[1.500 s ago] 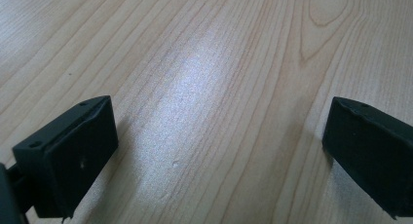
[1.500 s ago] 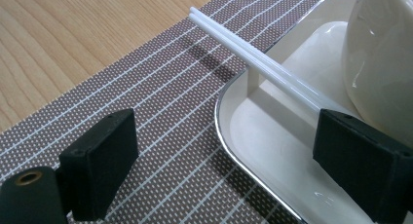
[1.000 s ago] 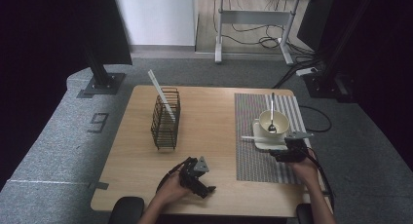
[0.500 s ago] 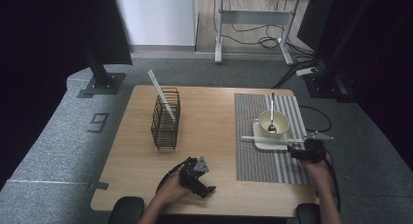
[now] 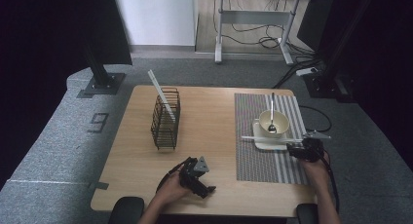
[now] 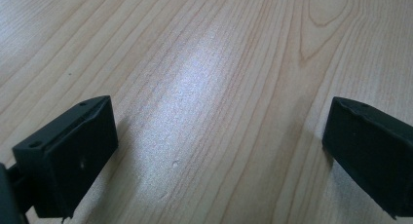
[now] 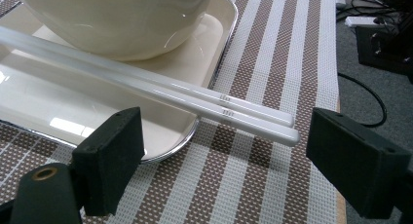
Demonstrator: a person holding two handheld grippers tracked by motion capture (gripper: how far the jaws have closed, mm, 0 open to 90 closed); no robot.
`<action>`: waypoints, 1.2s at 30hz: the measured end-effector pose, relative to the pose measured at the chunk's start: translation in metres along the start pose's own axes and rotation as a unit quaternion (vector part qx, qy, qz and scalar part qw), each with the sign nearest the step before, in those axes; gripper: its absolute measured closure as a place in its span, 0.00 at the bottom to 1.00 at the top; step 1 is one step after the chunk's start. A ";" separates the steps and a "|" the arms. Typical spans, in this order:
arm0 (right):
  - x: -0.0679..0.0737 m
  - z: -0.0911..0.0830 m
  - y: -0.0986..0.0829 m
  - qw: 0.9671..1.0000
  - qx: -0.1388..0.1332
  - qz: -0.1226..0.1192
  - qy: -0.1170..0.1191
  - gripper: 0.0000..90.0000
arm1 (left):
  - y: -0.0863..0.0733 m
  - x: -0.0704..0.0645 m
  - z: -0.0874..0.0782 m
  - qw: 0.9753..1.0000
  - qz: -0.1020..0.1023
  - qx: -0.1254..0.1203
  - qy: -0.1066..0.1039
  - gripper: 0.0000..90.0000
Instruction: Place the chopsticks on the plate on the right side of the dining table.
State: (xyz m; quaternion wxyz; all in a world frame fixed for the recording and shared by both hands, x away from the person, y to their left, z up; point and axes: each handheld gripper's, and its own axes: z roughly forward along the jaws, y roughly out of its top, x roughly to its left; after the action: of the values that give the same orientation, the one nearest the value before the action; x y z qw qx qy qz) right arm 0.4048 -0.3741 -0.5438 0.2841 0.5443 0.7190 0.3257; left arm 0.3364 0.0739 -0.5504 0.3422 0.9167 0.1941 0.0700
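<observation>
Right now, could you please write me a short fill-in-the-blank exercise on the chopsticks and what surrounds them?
1. The pair of white chopsticks lies across the rim of the white ____, beside the bowl.
2. The right gripper has its jaws ____ on either side of the chopstick ends.
3. Inside the bowl stands a ____.
4. The left gripper rests over bare ____, away from the striped placemat.

Missing words: tray; open; spoon; wood
</observation>
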 end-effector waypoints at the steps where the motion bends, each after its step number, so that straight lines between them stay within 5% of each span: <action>1: 0.000 0.000 0.000 1.000 0.001 0.000 -0.001 0.15 | 0.000 0.000 0.000 1.000 0.000 0.000 0.000 0.00; 36: 0.003 0.004 0.002 1.000 0.003 -0.003 0.005 0.16 | 0.000 0.000 0.000 1.000 0.000 0.000 0.000 0.00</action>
State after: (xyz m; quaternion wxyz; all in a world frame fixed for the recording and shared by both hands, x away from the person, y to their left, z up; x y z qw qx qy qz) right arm 0.4081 -0.3699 -0.5453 0.2799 0.5416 0.7228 0.3255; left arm 0.3364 0.0739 -0.5505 0.3423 0.9167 0.1940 0.0702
